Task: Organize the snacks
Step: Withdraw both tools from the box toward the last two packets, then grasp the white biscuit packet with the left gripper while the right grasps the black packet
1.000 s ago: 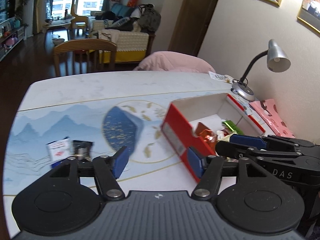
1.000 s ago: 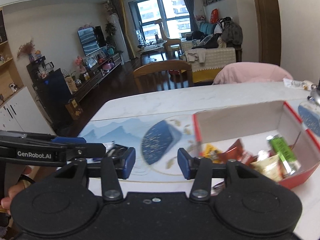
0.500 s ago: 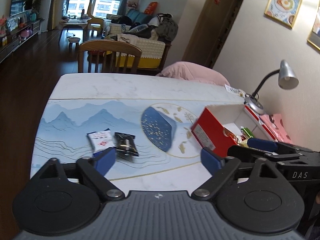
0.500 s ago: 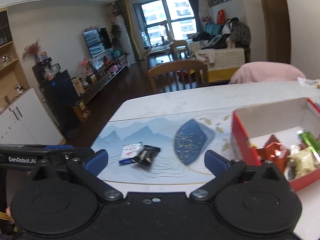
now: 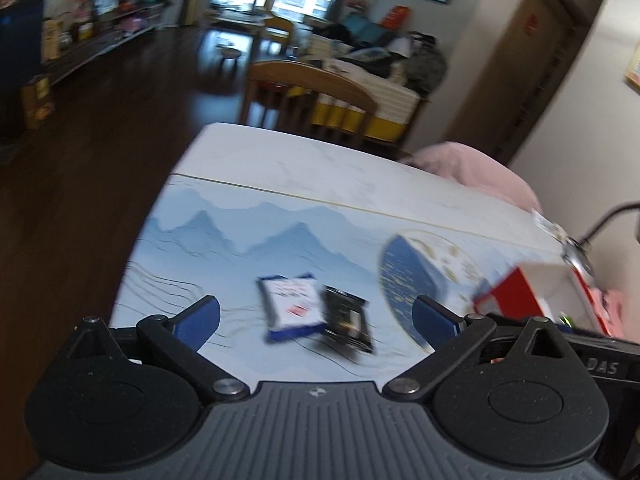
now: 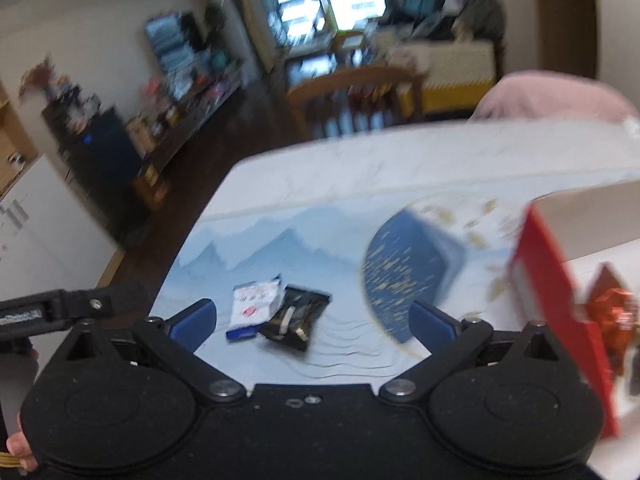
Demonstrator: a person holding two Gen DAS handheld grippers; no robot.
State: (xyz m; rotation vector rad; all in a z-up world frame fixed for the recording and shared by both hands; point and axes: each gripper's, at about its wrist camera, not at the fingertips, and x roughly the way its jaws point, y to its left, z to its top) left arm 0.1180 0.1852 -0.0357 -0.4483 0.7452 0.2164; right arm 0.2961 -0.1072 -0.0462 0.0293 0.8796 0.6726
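Note:
A white and blue snack packet [image 5: 291, 305] and a black snack packet [image 5: 347, 323] lie side by side on the blue landscape table mat [image 5: 240, 236]. My left gripper [image 5: 316, 322] is open and empty, just short of them, with both packets between its fingers in view. My right gripper [image 6: 314, 322] is open and empty too, facing the same white packet [image 6: 254, 304] and black packet [image 6: 296, 316]. The red snack box [image 6: 556, 304] stands at the right, with a red-wrapped snack [image 6: 612, 312] inside. The box also shows in the left wrist view [image 5: 532, 292].
A desk lamp [image 5: 580, 248] stands behind the box at the far right. A wooden chair [image 5: 308, 100] and a pink cushioned chair [image 5: 476, 168] stand at the table's far edge. The table's left edge [image 5: 144, 232] drops to dark floor.
Both grippers have swung left, from the red box toward the two loose packets, and their fingers have opened wide. The current frames are motion-blurred.

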